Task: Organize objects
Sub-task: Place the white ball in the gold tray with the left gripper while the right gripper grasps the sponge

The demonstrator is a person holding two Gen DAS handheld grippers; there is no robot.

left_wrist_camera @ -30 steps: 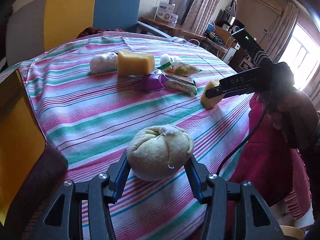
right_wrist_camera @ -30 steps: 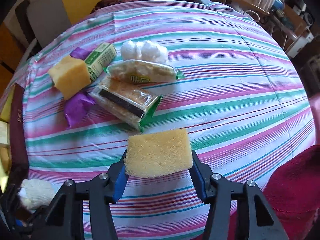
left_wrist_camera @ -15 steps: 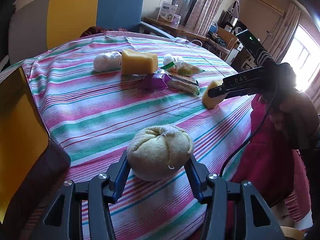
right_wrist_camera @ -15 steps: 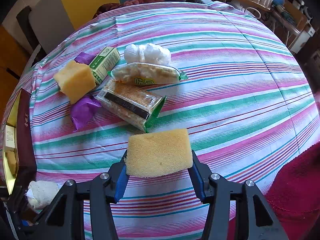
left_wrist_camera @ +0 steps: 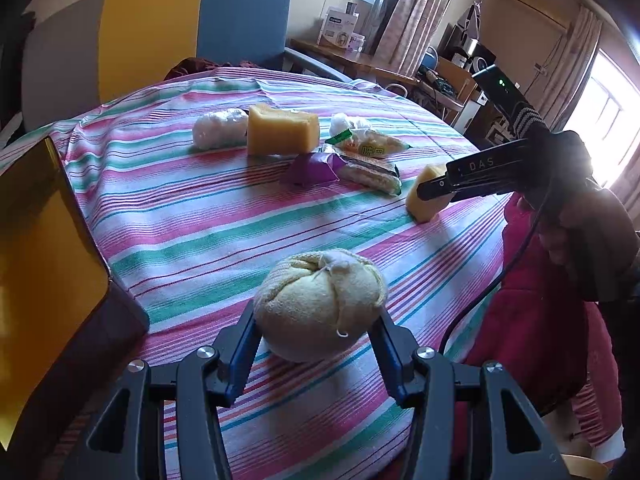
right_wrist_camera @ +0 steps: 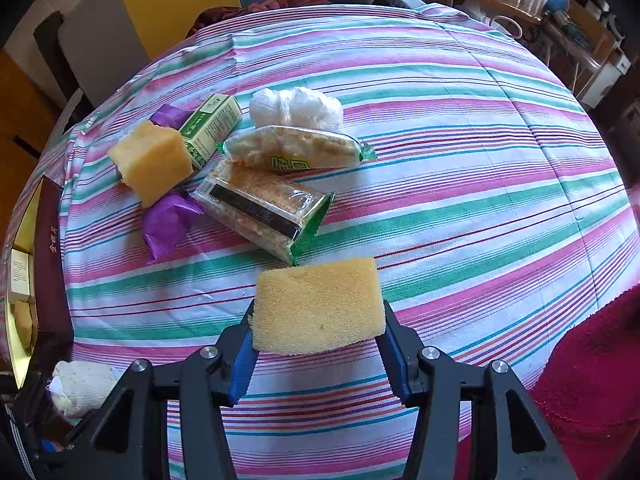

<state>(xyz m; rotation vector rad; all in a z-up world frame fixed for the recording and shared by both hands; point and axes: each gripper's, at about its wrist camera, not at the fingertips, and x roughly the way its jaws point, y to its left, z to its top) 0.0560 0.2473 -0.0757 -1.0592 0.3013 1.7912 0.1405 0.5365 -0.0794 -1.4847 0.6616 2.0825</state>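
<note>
Tablecloth (right_wrist_camera: 460,128) striped; left gripper (left_wrist_camera: 316,330) clamps cloth ball (left_wrist_camera: 320,304), right gripper (right_wrist_camera: 318,330) sponge (right_wrist_camera: 316,306).

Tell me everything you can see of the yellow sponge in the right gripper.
The yellow sponge is a flat rectangular block, porous and foam-like, pale yellow with a small dark speck on its face. It looks dry and barely squashed. The right gripper has its jaws shut on its two short ends. The left wrist view shows its lower corner at the striped tablecloth. It lies near the snack packets, touching none.
</note>
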